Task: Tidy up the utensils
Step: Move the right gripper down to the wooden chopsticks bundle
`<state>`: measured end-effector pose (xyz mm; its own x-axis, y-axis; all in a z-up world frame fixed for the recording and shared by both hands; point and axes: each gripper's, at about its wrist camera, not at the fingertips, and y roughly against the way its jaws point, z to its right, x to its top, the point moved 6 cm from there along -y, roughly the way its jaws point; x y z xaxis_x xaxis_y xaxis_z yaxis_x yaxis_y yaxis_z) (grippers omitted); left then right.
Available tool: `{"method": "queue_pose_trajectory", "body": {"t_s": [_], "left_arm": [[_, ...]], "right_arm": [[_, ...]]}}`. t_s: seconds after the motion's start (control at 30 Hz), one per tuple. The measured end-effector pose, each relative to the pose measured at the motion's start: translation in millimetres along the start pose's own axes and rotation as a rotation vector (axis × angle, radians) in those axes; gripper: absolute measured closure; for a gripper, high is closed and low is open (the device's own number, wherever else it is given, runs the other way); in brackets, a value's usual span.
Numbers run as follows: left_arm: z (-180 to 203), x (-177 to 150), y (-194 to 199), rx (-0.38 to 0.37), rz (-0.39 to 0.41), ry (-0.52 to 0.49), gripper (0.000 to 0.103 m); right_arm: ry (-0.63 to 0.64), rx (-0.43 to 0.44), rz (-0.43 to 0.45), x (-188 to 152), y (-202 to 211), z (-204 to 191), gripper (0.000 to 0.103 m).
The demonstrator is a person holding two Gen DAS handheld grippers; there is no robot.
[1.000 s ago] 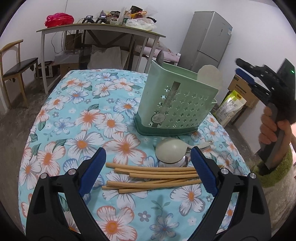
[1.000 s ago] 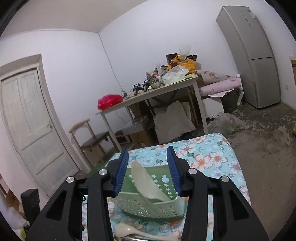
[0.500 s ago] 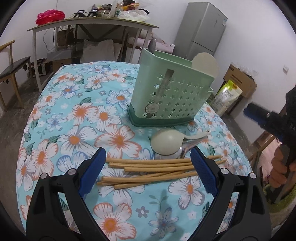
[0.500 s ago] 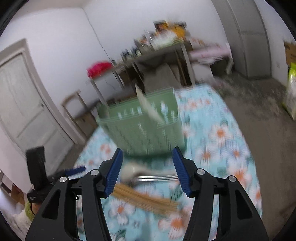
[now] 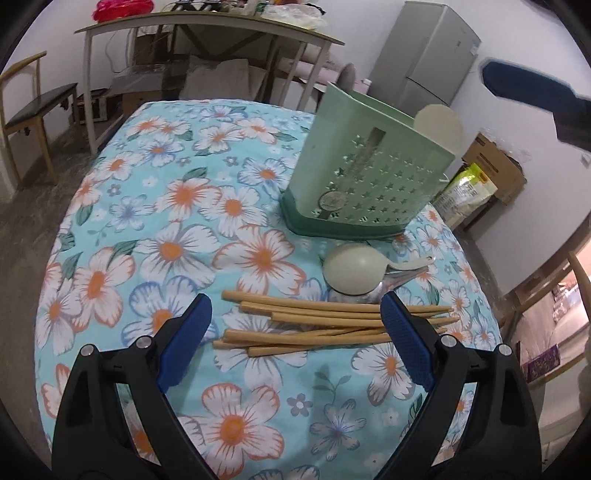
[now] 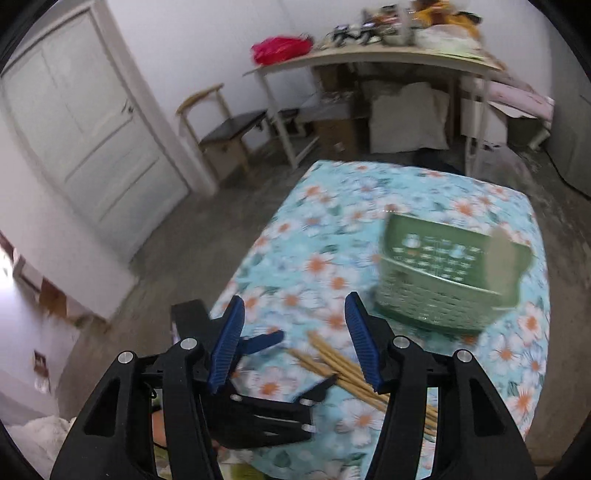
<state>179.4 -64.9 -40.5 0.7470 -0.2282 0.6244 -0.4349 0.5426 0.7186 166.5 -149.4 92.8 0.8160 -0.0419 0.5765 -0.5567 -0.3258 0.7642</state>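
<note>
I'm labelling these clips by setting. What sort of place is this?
Probably a plain room in a home, used for dining and storage: a table with a floral tablecloth, a refrigerator against the wall, a wooden chair, and a cluttered side table.

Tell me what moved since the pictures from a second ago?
The right tool let go of the flat spoon in the green basket, its jaws opening, and swung back over the chopsticks. The left tool stayed open over the chopsticks; the white ladle didn't move.
</note>
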Motion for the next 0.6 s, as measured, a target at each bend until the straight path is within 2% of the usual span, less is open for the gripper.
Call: {"method": "queue_pose_trajectory", "body": {"t_s": [0.1,0.2,0.33,0.53,0.6], "left_arm": [[-1.1,2.1,5.7,0.031,0.015,-0.002,0.014],[-4.3,0.9,7.7,0.040,0.007,0.006,0.014],[-9.2,-1.4,6.0,0.046,-0.006,0.027,0.014],[-17.9,-4.4,7.8,0.057,0.006,0.036,0.014],[-22.9,-5.2,8.9,0.067,0.013,0.045,0.014]], "right_arm": [[0.012,0.104,-0.106,-3.6,-17.1,-31.3,0.048],[0.007,0.134,-0.116,-4.7,-16.1,-42.1,0.048],[0.048,0.129,-0.038,9.2,-4.4,-60.9,0.048],[0.046,0.120,0.071,26.6,24.0,-64.5,0.048],[0.063,0.166,0.089,29.8,34.0,-72.1,0.048]]}}
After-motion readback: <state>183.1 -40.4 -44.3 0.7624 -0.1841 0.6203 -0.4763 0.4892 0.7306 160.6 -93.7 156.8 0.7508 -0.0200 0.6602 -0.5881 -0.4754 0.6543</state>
